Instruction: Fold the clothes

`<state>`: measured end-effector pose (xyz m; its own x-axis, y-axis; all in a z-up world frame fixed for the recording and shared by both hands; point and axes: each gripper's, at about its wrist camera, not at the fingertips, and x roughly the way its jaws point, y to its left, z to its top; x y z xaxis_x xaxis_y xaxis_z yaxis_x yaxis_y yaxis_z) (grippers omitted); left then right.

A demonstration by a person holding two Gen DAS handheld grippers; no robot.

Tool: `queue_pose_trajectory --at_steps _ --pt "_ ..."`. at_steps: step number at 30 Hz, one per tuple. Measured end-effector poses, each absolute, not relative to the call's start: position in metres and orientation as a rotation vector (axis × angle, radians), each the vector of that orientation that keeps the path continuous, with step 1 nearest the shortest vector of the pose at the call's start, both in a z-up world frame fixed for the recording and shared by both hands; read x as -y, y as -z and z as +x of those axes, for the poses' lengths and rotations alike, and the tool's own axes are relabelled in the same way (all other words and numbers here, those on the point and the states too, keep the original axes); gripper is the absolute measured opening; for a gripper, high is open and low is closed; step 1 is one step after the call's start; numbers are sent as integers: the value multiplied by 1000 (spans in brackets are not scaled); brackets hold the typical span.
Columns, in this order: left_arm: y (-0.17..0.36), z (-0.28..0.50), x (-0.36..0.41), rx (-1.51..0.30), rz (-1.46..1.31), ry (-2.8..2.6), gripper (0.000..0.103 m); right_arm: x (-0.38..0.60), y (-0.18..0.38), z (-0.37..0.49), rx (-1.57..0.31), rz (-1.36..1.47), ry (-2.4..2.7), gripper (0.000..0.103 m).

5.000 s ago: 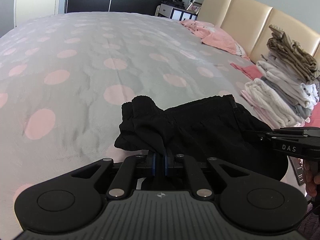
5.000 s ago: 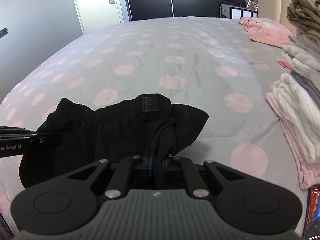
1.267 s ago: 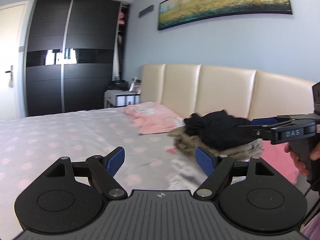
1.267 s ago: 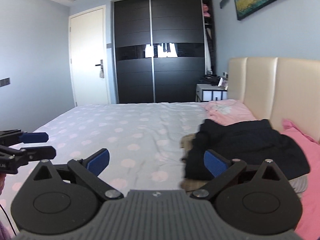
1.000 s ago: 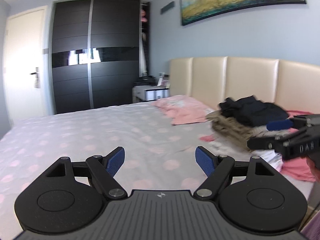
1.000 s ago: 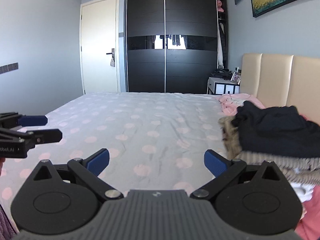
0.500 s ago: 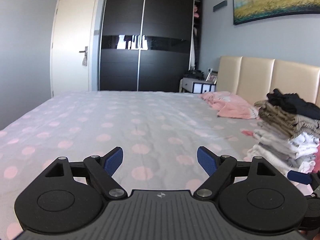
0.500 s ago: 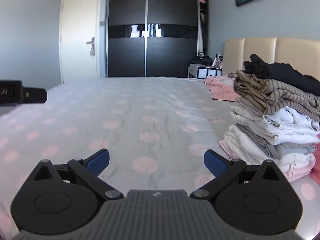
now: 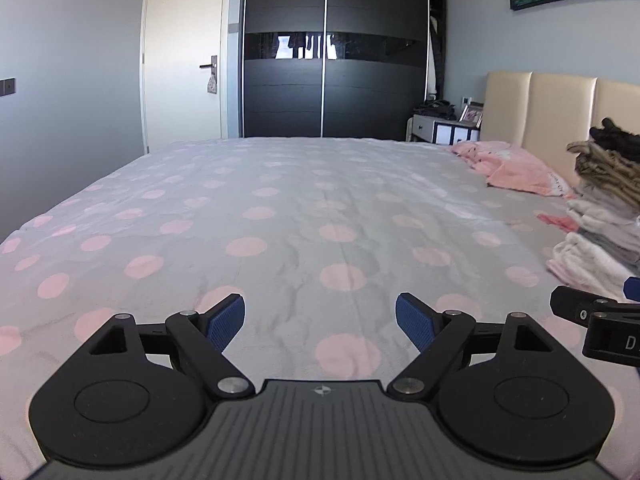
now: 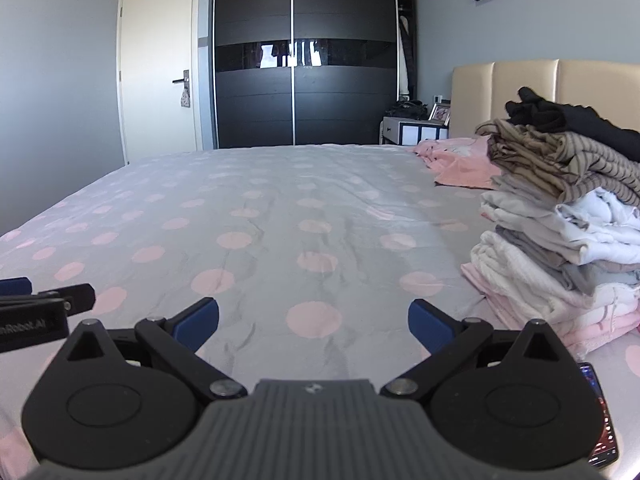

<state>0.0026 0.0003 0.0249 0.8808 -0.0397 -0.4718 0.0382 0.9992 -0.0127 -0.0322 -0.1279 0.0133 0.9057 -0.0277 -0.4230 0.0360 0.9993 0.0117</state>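
Two grippers hover side by side, low over the bed [image 9: 280,200], both tilted slightly downward toward the grey bedspread with pink dots. Left gripper [image 9: 320,320] has its blue pads spread wide with nothing between them; right gripper [image 10: 313,322] is equally wide and empty. Each shows at the edge of the other's view: the right one's tip at the right edge of the left wrist view, the left one's tip at the left edge of the right wrist view. Folded clothes form a stack [image 10: 560,232] at the right by the headboard [image 10: 520,88], with a black garment [image 10: 568,120] on top. Beyond it lies a pink garment [image 10: 460,164], unfolded. A phone [image 10: 600,420] lies beside the right gripper.
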Motion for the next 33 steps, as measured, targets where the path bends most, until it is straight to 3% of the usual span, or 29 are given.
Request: queue_pose_trajectory --at_steps 22,33 --pt "24 41 6 -657 29 15 83 114 35 14 -507 32 9 102" --pt "23 36 13 -647 42 40 83 114 34 8 -485 45 -7 102"
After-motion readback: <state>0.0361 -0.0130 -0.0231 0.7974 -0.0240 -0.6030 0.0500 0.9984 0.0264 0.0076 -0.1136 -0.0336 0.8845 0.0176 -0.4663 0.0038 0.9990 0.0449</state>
